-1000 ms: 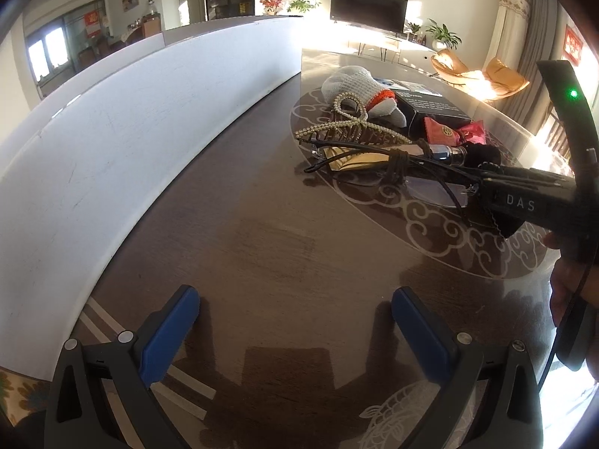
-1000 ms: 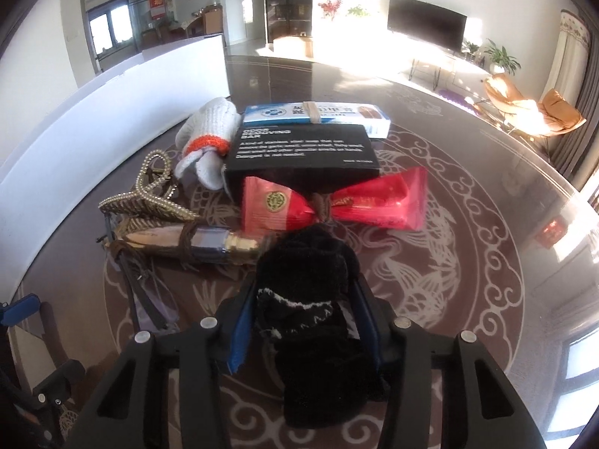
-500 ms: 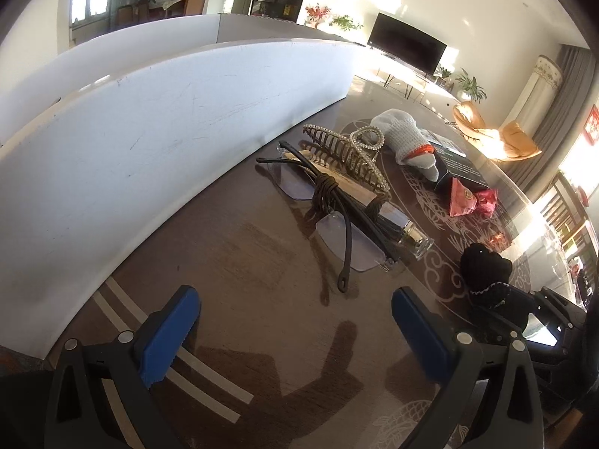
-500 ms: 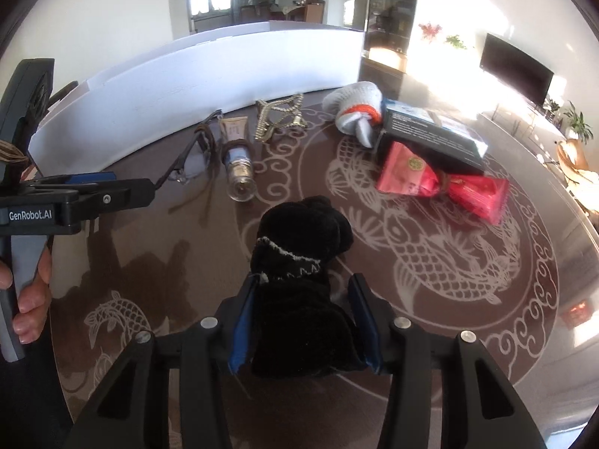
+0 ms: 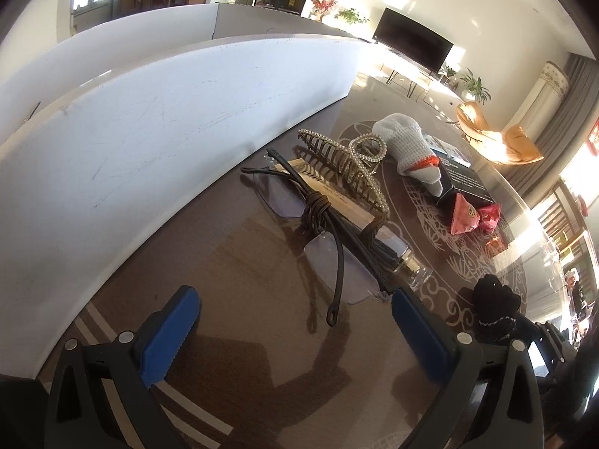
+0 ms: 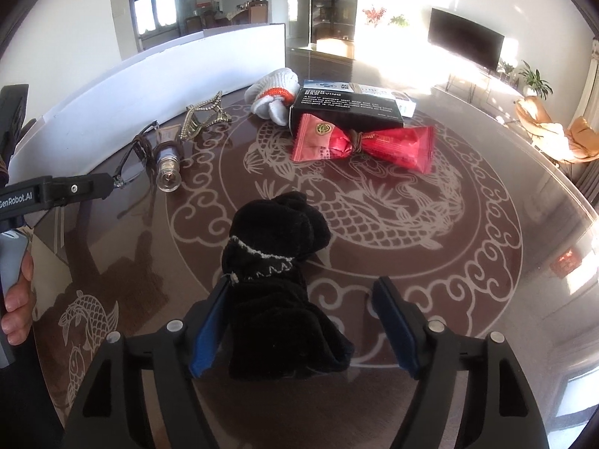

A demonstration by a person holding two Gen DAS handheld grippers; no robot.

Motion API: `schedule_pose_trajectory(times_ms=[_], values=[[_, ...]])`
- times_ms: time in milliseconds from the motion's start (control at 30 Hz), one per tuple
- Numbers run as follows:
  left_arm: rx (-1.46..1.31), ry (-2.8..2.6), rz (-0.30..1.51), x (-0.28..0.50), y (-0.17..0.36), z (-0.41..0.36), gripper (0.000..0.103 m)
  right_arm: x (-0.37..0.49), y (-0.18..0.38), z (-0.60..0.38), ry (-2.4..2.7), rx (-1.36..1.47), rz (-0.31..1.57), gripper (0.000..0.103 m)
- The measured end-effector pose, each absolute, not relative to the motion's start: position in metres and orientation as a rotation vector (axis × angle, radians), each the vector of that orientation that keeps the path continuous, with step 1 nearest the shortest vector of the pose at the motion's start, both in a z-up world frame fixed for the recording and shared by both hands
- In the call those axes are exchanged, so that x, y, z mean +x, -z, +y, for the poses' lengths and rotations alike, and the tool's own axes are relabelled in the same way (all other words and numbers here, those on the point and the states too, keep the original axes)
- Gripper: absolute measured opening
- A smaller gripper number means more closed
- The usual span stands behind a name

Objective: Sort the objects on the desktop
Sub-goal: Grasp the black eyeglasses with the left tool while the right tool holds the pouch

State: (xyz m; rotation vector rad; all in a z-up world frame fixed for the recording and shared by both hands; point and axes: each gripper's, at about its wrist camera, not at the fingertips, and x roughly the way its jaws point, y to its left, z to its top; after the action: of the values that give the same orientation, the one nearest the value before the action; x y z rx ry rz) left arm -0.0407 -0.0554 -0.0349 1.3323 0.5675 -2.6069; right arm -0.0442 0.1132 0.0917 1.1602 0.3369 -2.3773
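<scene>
While the right gripper (image 6: 301,321) is opening its jaws, the bundled black fabric glove with white stitching (image 6: 275,262) lies between them at the lower centre of the right wrist view, leaning on the left blue pad with a clear gap to the right pad, resting on the dark brown glossy table with a pale dragon pattern (image 6: 468,232). Beyond it, upper centre, lies a red foil snack wrapper (image 6: 359,142) against a black rectangular box (image 6: 346,110). At lower frame of the left wrist view, the left gripper (image 5: 294,333) stands wide open, holding nothing, near rimless glasses with dark arms (image 5: 329,258).
</scene>
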Motion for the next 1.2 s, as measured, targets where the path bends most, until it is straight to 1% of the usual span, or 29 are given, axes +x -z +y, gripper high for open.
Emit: schedule_pose_trajectory(times_ms=[100,233,333,367,400,467,500,633,700,733,767,867,967,1000,1033,1067,1100,1133,1200], values=[[1.359,2.584,0.597,-0.064,0.035,-0.053,0.103,-0.045,-0.091,0.113,2.377,1.162,0.333,0.076],[1.389,2.52,0.479,-0.085,0.038,-0.048,0.103,-0.045,-0.091,0.113,2.376,1.162,0.333,0.076],[1.397,2.562,0.407,-0.083,0.039,-0.046,0.103,-0.045,-0.091,0.113,2.376,1.162,0.333,0.076],[1.397,2.578,0.354,-0.079,0.04,-0.044,0.095,-0.045,-0.091,0.113,2.376,1.162,0.333,0.076],[1.4,2.586,0.284,-0.074,0.04,-0.043,0.089,-0.045,-0.091,0.113,2.376,1.162,0.333,0.076],[1.416,2.587,0.163,-0.065,0.04,-0.041,0.072,-0.045,-0.091,0.113,2.376,1.162,0.333,0.076],[1.423,2.584,0.135,-0.061,0.039,-0.042,0.072,-0.045,-0.091,0.113,2.376,1.162,0.333,0.076],[1.454,2.609,0.184,-0.05,0.036,-0.053,0.073,-0.045,-0.091,0.113,2.376,1.162,0.333,0.076],[1.482,2.618,0.197,-0.056,0.036,-0.055,0.076,-0.045,-0.091,0.113,2.376,1.162,0.333,0.076],[1.501,2.618,0.197,-0.06,0.037,-0.055,0.08,-0.045,-0.091,0.113,2.376,1.162,0.333,0.076],[1.512,2.619,0.194,-0.063,0.037,-0.054,0.082,-0.045,-0.091,0.113,2.376,1.162,0.333,0.076],[1.524,2.603,0.137,-0.077,0.039,-0.05,0.086,-0.045,-0.091,0.113,2.376,1.162,0.333,0.076],[1.51,2.607,0.093,-0.086,0.041,-0.048,0.085,-0.045,-0.09,0.113,2.376,1.162,0.333,0.076],[1.496,2.613,0.085,-0.088,0.041,-0.049,0.083,-0.045,-0.091,0.113,2.376,1.162,0.333,0.076],[1.468,2.63,0.084,-0.087,0.039,-0.05,0.07,-0.045,-0.09,0.113,2.376,1.162,0.333,0.076],[1.442,2.65,0.075,-0.086,0.037,-0.05,0.052,-0.045,-0.09,0.113,2.376,1.162,0.333,0.076],[1.43,2.669,0.06,-0.084,0.036,-0.049,0.043,-0.045,-0.09,0.113,2.376,1.162,0.333,0.076],[1.428,2.688,0.045,-0.081,0.035,-0.047,0.029,-0.045,-0.09,0.113,2.376,1.162,0.333,0.076],[1.434,2.705,0.013,-0.074,0.034,-0.042,0.029,-0.044,-0.09,0.114,2.376,1.163,0.331,0.076]])
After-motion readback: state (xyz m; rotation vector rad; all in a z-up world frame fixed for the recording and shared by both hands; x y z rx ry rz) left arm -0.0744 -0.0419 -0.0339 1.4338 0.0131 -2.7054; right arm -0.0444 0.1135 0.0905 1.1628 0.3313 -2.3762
